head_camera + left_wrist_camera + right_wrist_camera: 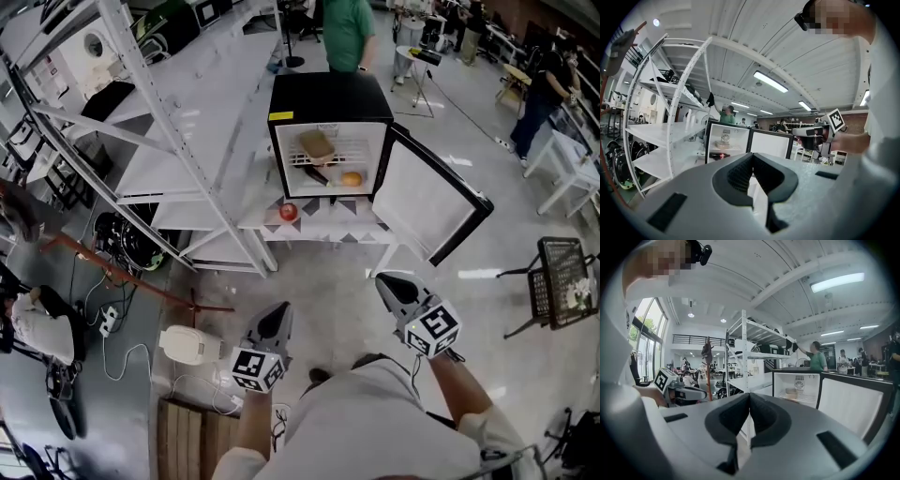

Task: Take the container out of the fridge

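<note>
The container (317,143) lies on the wire shelf (354,152) in the upper part of the open fridge (330,97), which stands on a small white tabletop (319,230). Both tools are well apart from it. The left tool (279,313) and the right tool (386,281) are both clenched with nothing between the jaws, and they point toward the fridge from a distance.

The first risk, in my judgement, is the clenched jaws. If a tool arrives at the container without opening, it only pushes the container deeper on the shelf, or tips it.

The second risk is the neighbours. Under the shelf lie a dark bottle (316,175) and an orange (351,178). A tool that comes in too low can hit them, and the orange probably rolls easily. A red fruit (289,212) sits on the tabletop just in front of the fridge, to the left, and a low approach of the left tool can knock it to the floor.

The third risk is the door (427,199). It stands open at the right side, near the path of the right tool, and a bump can swing it.

Finally, the container looks wide and flat. A grip on one edge only may let it tilt and slip when it comes off the shelf.
</note>
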Available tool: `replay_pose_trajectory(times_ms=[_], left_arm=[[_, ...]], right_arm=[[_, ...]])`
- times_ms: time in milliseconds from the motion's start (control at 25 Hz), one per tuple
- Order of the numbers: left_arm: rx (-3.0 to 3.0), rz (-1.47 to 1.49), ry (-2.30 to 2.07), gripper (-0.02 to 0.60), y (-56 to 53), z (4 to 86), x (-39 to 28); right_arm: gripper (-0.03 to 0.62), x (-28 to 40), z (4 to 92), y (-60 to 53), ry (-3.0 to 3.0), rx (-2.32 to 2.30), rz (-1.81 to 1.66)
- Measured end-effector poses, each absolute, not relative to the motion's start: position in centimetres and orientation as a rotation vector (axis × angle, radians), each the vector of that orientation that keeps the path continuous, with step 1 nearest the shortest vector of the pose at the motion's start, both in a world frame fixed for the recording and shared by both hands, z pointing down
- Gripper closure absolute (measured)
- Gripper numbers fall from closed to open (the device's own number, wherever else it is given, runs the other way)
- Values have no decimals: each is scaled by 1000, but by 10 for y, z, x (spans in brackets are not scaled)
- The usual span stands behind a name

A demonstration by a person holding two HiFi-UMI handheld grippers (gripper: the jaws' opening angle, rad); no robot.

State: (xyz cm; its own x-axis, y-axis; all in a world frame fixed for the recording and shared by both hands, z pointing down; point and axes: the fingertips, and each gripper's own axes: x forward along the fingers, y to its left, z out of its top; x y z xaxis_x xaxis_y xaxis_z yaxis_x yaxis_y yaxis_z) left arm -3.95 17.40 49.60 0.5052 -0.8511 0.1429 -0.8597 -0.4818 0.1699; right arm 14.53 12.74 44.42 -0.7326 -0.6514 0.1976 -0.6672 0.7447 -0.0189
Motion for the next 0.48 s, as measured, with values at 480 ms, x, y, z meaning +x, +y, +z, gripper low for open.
replay_pose_trajectory(times_ms=[480], left_arm=[[2518, 30, -1453, 577, 172, 501, -75]], right_arm=[[588, 116, 450, 125, -2736, 1081, 135]])
